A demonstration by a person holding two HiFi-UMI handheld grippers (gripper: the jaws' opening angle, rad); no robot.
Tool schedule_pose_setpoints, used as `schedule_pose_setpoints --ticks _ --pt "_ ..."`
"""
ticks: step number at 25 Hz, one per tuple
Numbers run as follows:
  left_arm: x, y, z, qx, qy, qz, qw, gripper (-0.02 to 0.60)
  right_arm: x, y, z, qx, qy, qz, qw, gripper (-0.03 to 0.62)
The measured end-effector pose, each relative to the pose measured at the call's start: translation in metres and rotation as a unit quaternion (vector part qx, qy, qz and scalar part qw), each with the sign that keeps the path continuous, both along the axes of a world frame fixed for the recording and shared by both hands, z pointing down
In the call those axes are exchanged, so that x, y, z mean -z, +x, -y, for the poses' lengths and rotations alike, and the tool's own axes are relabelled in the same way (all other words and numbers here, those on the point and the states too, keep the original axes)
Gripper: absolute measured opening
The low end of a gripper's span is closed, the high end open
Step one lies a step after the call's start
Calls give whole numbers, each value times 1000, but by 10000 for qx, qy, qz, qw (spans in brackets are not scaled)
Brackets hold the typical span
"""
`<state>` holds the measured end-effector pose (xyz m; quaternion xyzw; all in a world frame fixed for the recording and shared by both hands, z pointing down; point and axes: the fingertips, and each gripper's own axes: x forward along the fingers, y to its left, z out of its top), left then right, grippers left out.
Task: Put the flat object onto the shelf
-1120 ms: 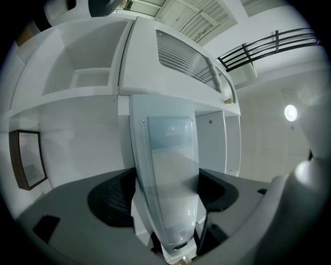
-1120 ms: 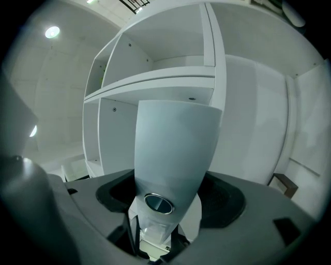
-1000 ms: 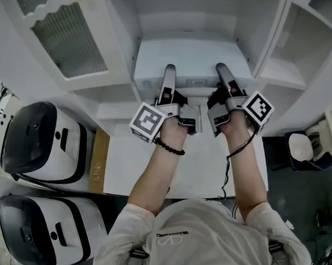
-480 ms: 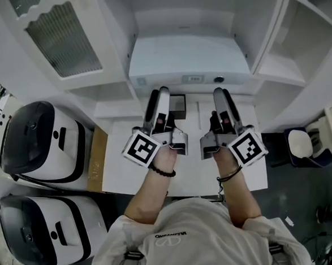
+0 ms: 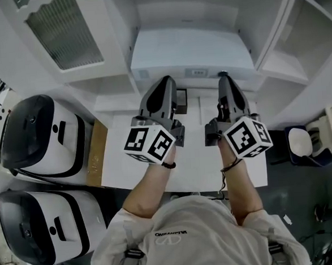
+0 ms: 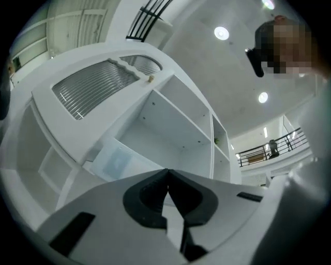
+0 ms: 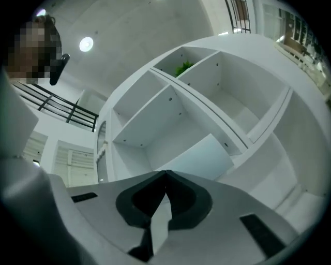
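The flat object, a wide pale slab with small buttons on its front edge, lies on the white shelf of the cabinet. It also shows as a pale panel in the left gripper view and in the right gripper view. My left gripper and right gripper are held up side by side in front of it, apart from it. Both are shut, jaw tips touching, with nothing between them.
A white table lies under my arms, with a small dark block at its back edge. Two white-and-black domed appliances stand at the left. A ribbed-glass cabinet door hangs open at upper left. Open cubbies rise above.
Both grippers have drawn back from the flat object's front edge and risen toward the head camera. Their jaws, open before, have closed on nothing. The flat object stays on the shelf.
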<state>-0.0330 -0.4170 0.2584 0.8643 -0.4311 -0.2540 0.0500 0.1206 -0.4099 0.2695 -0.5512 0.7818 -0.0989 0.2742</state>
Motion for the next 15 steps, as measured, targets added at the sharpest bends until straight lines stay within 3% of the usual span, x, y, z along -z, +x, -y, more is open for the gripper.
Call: schedule_pose_setpoints --ticks 15 --pt "-7 13 55 73 -357 -59 9993 5 -2 4 52 219 -496 56 9985 11"
